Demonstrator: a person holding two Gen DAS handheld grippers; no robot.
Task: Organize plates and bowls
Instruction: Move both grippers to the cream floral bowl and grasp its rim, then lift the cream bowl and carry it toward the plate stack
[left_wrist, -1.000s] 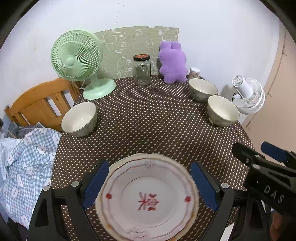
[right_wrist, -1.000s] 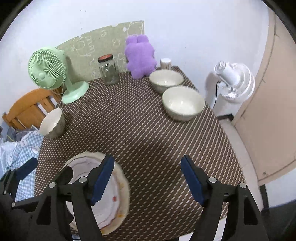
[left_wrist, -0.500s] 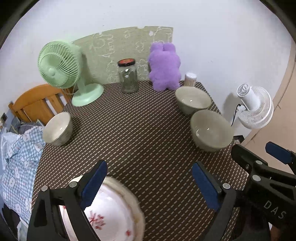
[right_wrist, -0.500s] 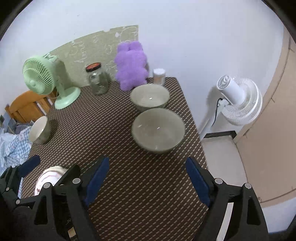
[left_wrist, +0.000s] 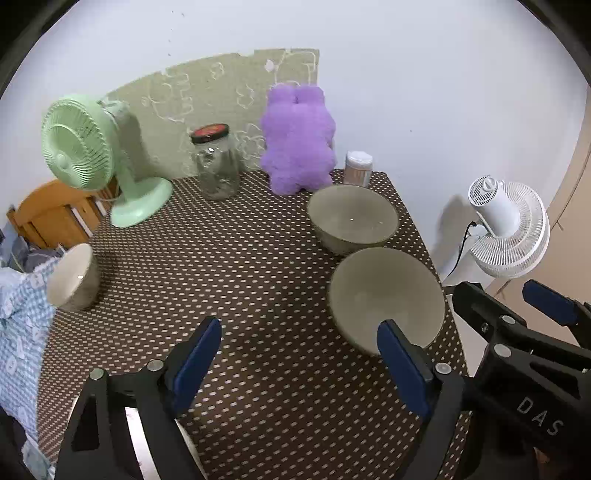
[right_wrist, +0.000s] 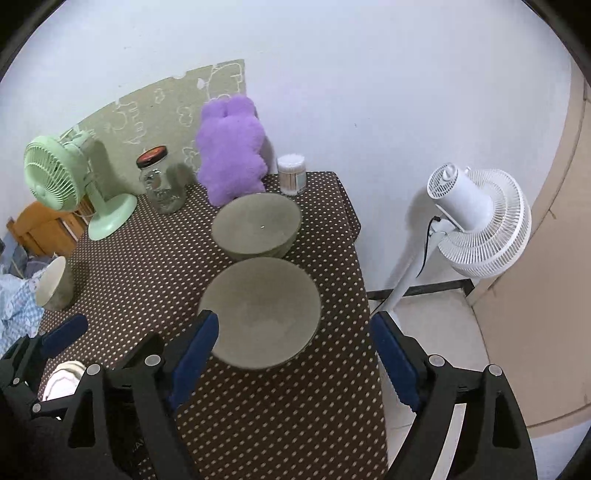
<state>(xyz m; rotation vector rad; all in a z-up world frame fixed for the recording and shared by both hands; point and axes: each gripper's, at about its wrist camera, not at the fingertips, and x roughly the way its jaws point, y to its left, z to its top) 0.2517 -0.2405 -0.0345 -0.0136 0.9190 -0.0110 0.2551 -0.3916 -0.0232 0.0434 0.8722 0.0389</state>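
A: Nearest you, your left gripper (left_wrist: 299, 365) is hanging spread over the brown dotted tablecloth (left_wrist: 258, 280); its jaws have just been narrowing a little, with only cloth showing between them.

B: And your right gripper (right_wrist: 291, 354)?

A: It is standing spread too, its jaws having just been widening, and the near grey-green ceramic bowl (right_wrist: 258, 314) is sitting in the gap, untouched by the blue pads (right_wrist: 192, 354).

B: Where is the white scalloped plate (right_wrist: 62, 380)?

A: It is lying at the near left edge, behind your left gripper. Farther off, a second grey-green bowl (right_wrist: 256, 230) is sitting just beyond the first, and a small cream bowl (left_wrist: 72, 278) is resting at the left edge. At the back, a purple plush toy (left_wrist: 297, 142) is standing by the wall.
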